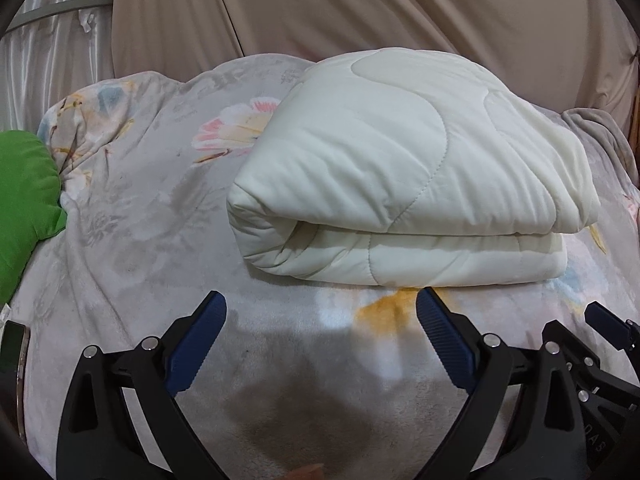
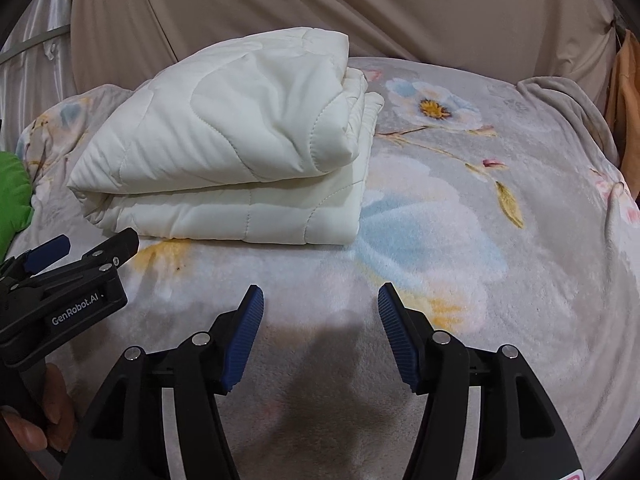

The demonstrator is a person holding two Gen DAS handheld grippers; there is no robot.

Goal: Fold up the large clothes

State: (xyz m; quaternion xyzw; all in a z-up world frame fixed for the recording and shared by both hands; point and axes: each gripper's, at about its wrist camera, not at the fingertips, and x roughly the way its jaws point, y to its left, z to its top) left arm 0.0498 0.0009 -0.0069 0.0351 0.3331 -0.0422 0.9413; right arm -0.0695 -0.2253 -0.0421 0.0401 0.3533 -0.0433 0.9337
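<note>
- green cushion (image 1: pixel 28 196): at the far left edge of the bed, resting on the floral blanket (image 1: pixel 132 220).
- floral blanket: grey plush with pink, blue and yellow flowers; covers the whole bed surface; a beige draped cloth (image 1: pixel 360 12) hangs behind it.
- left gripper (image 1: pixel 322 312): jaws spread wide, nothing between the blue pads; it hangs over bare blanket, just short of the near edge of the quilt. in the right wrist view it shows from the side at lower left, held by a hand (image 2: pixel 36 420).
- folded white quilt (image 1: pixel 404 176): lies on the blanket toward the back of the bed, folded into a thick stack with the rounded fold facing left and the layered edges facing right. neither gripper touches it.
- right gripper (image 2: pixel 321 300): released, jaws apart and empty, over bare blanket, near the quilt's near right corner and apart from it.
- blue and yellow flower print (image 2: pixel 434 108): on the blanket to the right of the quilt.
</note>
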